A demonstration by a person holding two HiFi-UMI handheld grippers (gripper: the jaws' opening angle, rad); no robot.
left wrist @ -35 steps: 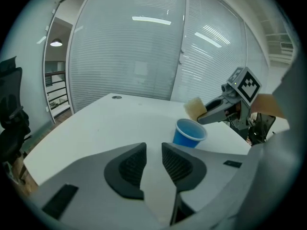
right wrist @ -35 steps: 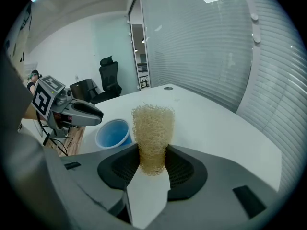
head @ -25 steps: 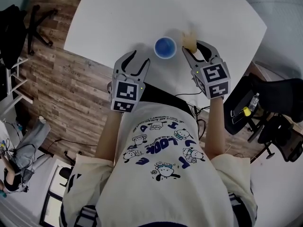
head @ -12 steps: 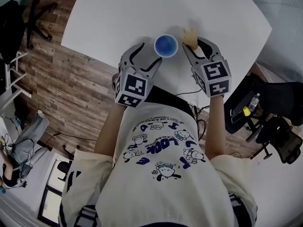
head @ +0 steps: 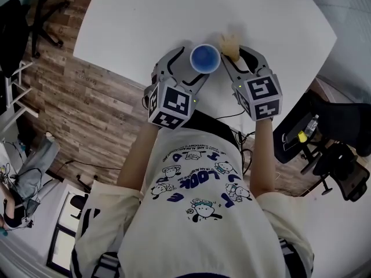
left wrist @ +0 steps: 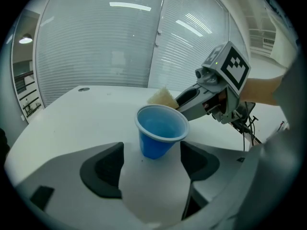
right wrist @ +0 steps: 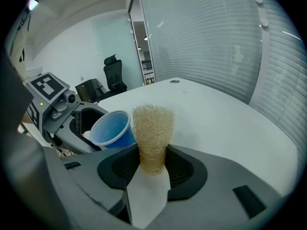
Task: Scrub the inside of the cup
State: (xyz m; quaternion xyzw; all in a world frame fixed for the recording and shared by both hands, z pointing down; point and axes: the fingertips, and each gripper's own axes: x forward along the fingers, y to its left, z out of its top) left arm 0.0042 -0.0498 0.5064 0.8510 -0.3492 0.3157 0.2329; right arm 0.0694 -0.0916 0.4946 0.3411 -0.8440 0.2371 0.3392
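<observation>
A blue plastic cup (head: 205, 58) stands upright on the white table (head: 151, 22) near its front edge. My left gripper (head: 190, 68) is open wide, its jaws have just been opening, and the cup (left wrist: 160, 134) stands between the two pads (left wrist: 103, 169) with a gap on each side. My right gripper (head: 239, 57) is shut on a tan loofah scrubber (head: 230, 44) just right of the cup. In the right gripper view the loofah (right wrist: 152, 131) sticks up from the pads, with the cup (right wrist: 112, 128) to its left.
The table's front edge runs just under both grippers, with wood floor (head: 87, 109) beyond it. Black office chairs (head: 342, 120) and a cable (head: 232, 117) lie at the right. A window wall with blinds (left wrist: 120, 47) stands behind the table.
My left gripper moved up and right from the table's edge to the cup, and its jaws widened round it. The right gripper and loofah kept still.
</observation>
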